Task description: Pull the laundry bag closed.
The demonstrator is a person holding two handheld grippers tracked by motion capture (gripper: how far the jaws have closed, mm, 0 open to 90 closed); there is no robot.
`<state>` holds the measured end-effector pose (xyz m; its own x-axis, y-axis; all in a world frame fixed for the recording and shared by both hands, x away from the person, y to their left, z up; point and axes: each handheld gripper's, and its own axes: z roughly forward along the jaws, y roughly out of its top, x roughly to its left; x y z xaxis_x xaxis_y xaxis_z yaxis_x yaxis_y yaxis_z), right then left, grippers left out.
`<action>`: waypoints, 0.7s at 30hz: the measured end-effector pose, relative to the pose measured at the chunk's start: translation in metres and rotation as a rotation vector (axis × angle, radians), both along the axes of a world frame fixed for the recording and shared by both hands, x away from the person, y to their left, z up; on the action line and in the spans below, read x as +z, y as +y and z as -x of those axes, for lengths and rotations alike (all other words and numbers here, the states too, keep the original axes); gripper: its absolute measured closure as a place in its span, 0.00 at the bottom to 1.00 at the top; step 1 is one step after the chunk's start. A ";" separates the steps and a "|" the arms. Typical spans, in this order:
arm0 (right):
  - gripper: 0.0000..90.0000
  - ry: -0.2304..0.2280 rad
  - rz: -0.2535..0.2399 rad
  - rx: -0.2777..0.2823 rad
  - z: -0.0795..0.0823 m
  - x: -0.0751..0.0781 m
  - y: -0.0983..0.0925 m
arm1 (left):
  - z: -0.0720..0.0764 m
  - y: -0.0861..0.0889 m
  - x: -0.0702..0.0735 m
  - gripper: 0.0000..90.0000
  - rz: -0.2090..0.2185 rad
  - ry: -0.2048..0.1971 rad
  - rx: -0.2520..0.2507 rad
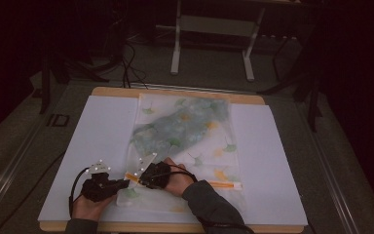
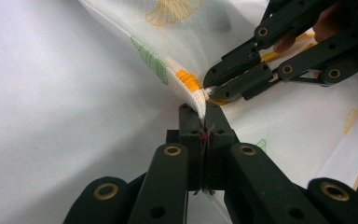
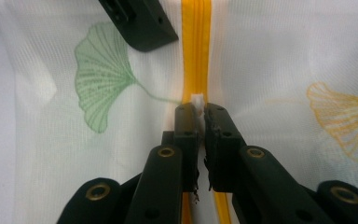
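A white mesh bag (image 1: 185, 131) printed with green and orange ginkgo leaves lies flat on a white board (image 1: 102, 141). An orange zipper (image 1: 219, 184) runs across its near end. My left gripper (image 1: 125, 183) is shut on a fold of the bag's fabric (image 2: 193, 95) beside the zipper's end, and that fold is lifted a little. My right gripper (image 1: 138, 180) faces it from the right, shut on the small white zipper pull (image 3: 197, 99) over the orange zipper tape (image 3: 196, 46). The two sets of tips (image 2: 204, 112) (image 2: 213, 88) almost touch. Green cloth shows through the mesh.
The white board lies on a wooden table (image 1: 175, 92) whose edge shows at the back and front. A white metal stand (image 1: 214, 44) and cables are on the floor behind. Bare board lies left and right of the bag.
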<state>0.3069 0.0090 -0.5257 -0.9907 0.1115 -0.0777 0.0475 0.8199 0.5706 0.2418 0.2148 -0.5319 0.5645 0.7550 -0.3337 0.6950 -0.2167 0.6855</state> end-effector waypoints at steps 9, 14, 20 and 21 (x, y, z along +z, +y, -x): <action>0.94 -0.009 0.020 0.001 0.000 0.001 -0.006 | 0.000 0.001 0.001 0.98 0.009 -0.006 0.000; 0.94 -0.010 0.034 0.001 0.000 0.002 -0.009 | 0.001 0.002 0.001 0.98 0.012 -0.008 0.000; 0.94 -0.020 0.059 0.008 0.002 0.004 -0.011 | 0.001 0.002 0.001 0.98 0.012 -0.008 -0.002; 0.94 -0.019 0.061 0.010 0.002 0.004 -0.011 | 0.001 0.002 0.001 0.98 0.013 -0.008 -0.002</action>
